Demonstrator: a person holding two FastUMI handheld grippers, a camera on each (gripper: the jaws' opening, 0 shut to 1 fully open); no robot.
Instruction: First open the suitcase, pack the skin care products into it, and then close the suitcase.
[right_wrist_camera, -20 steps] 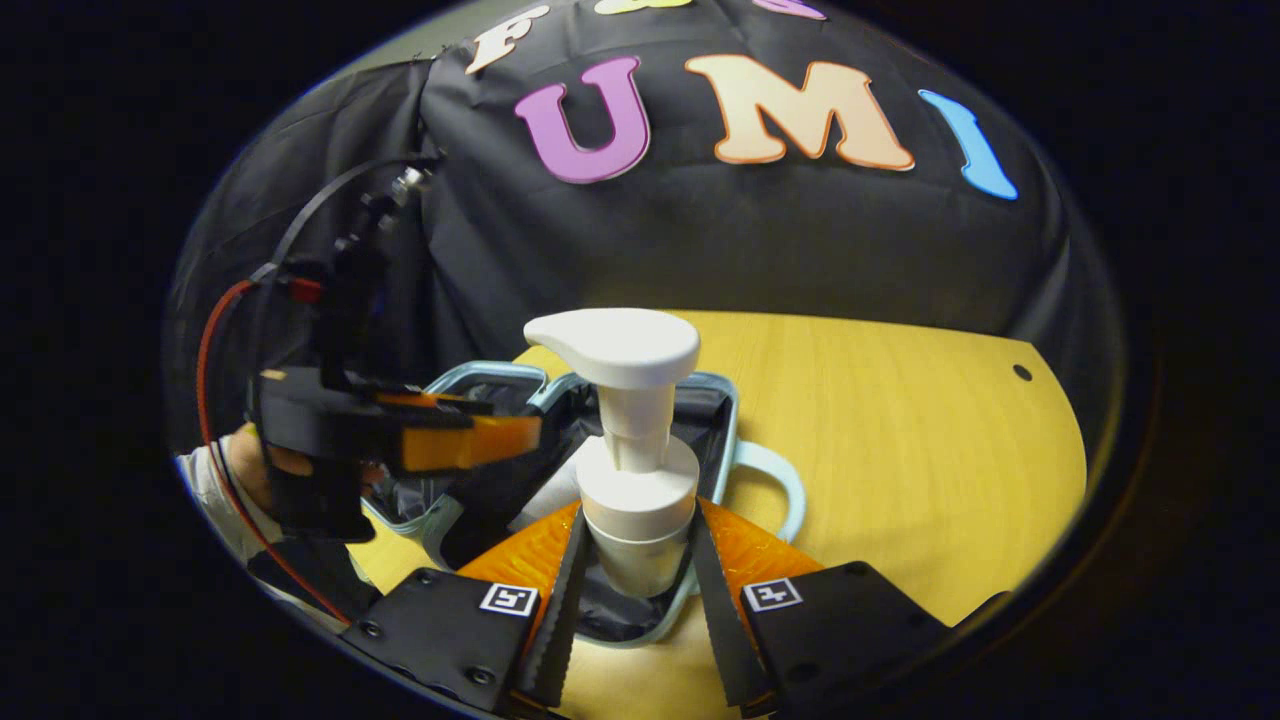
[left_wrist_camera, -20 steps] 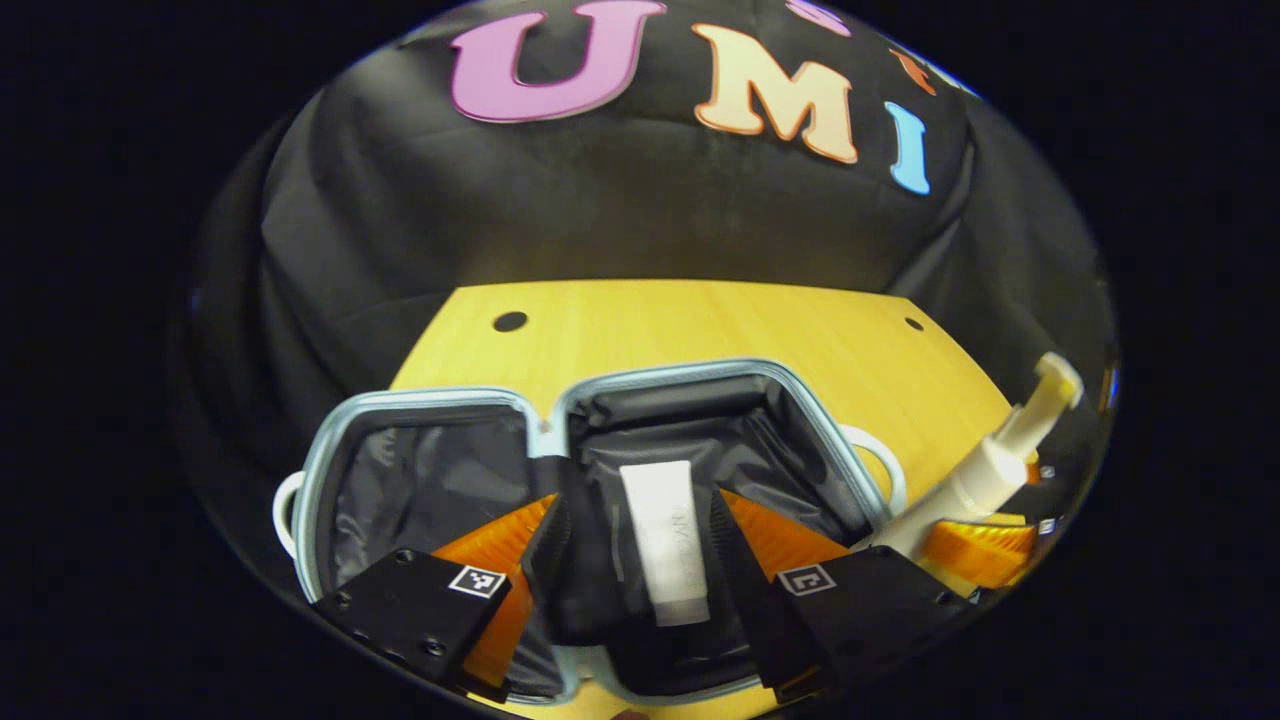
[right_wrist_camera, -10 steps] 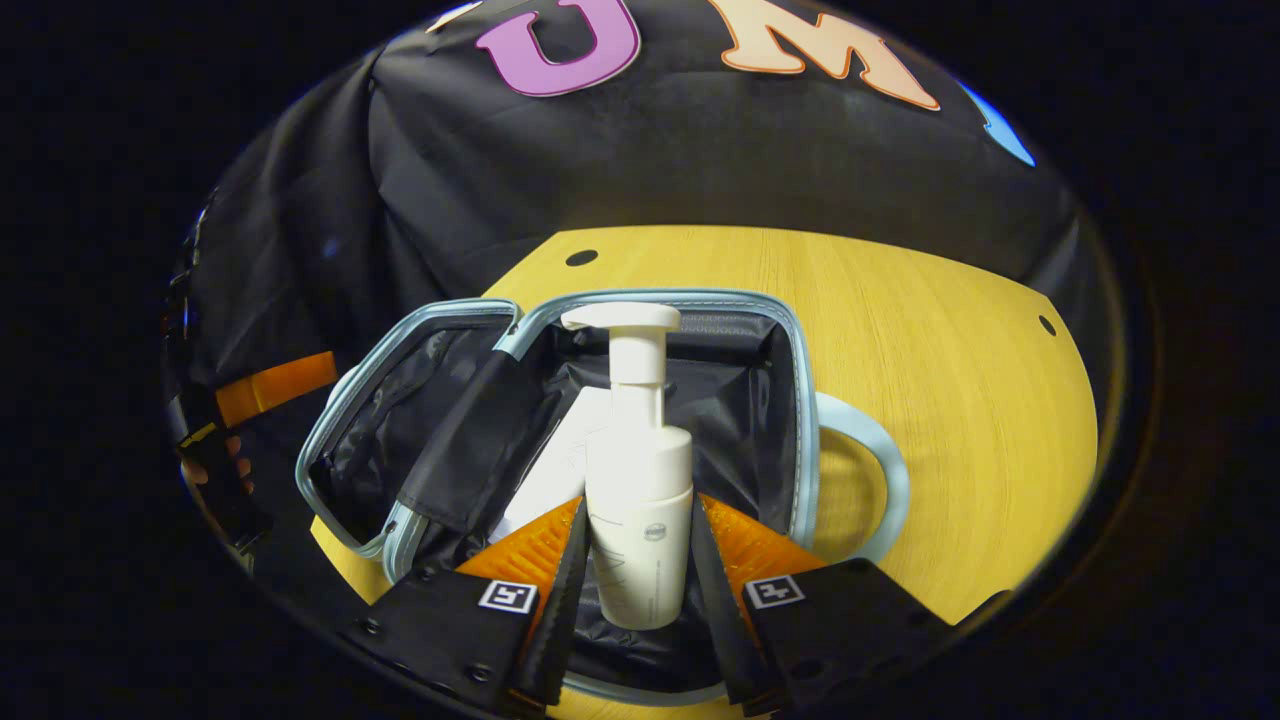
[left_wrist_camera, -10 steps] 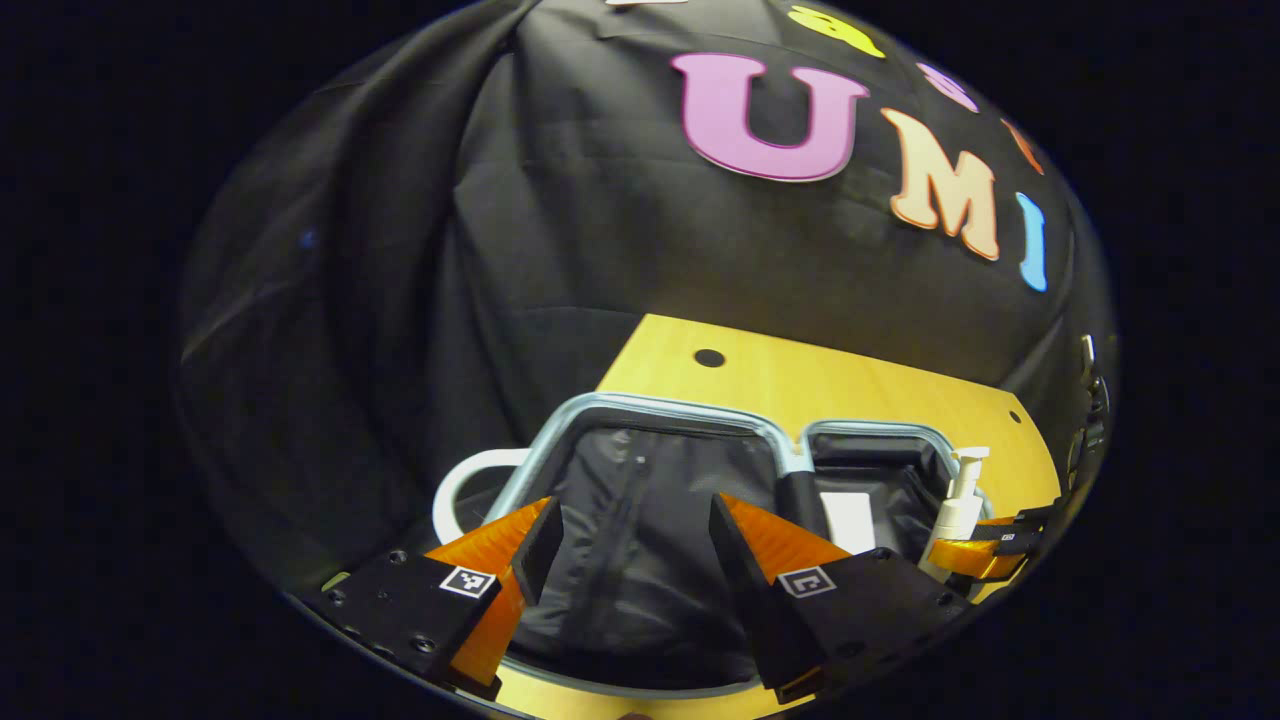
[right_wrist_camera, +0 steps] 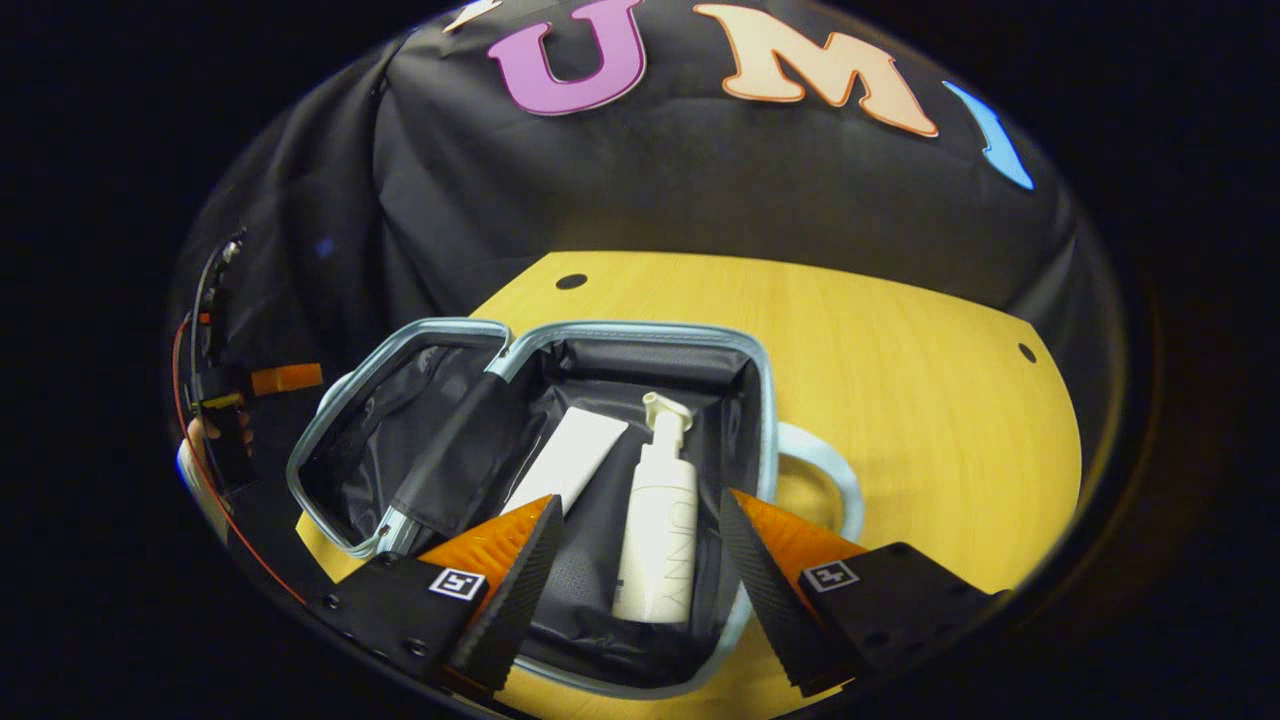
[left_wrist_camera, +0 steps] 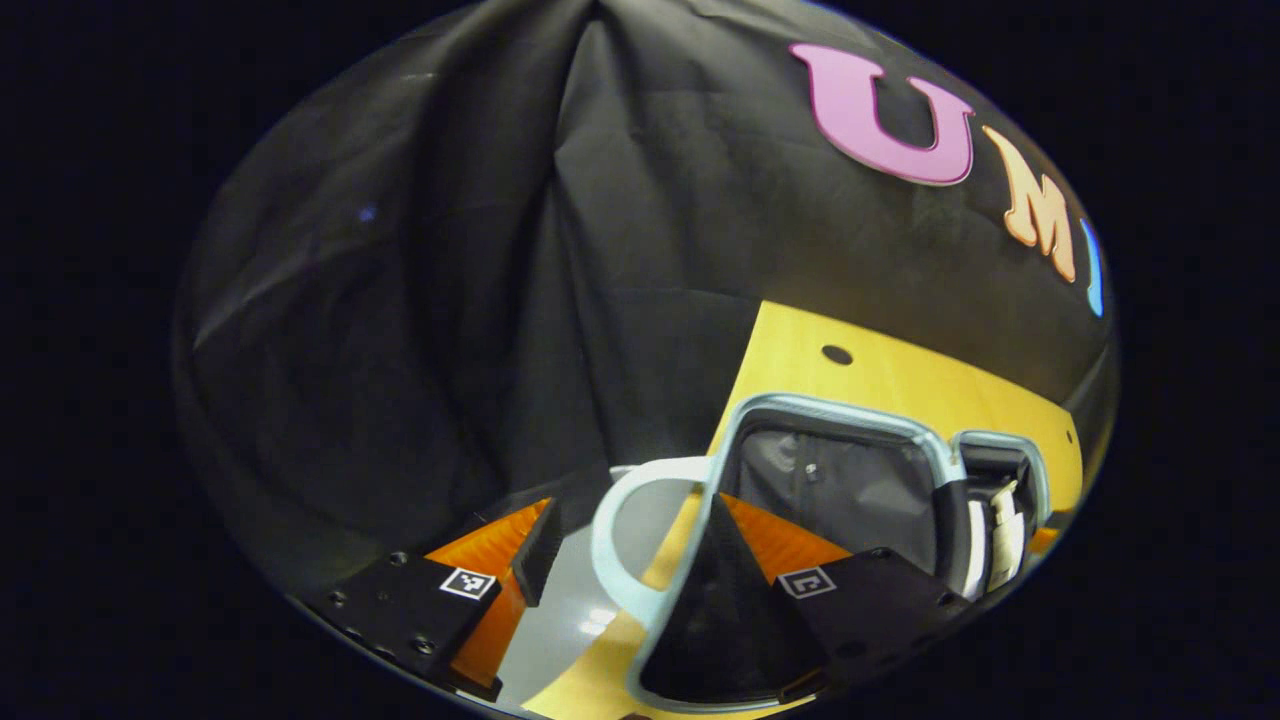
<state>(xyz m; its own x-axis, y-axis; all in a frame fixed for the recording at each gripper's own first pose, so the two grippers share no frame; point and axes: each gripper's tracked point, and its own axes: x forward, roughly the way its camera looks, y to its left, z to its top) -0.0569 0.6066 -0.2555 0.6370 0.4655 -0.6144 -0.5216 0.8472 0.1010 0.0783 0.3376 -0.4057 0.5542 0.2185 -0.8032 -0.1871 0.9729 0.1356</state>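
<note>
The light-blue suitcase lies open on the wooden table, both halves lined in dark fabric. A white pump bottle and a white tube lie side by side in the right half. My right gripper hovers open just above the bottle's base, touching nothing. In the left gripper view, my left gripper is open at the suitcase's left end, and the pale loop handle sits between its fingers without being pressed. The left half and the pump bottle show off to the right.
The wooden table stretches to the right of the case and has small holes near its back edge. The right handle sticks out toward that side. My left gripper and the hand holding it are at the far left. Black cloth hangs behind.
The right gripper has let go of the pump bottle, which now lies in the right half, and has drawn back open. The left gripper has swung left to the suitcase's left handle.
</note>
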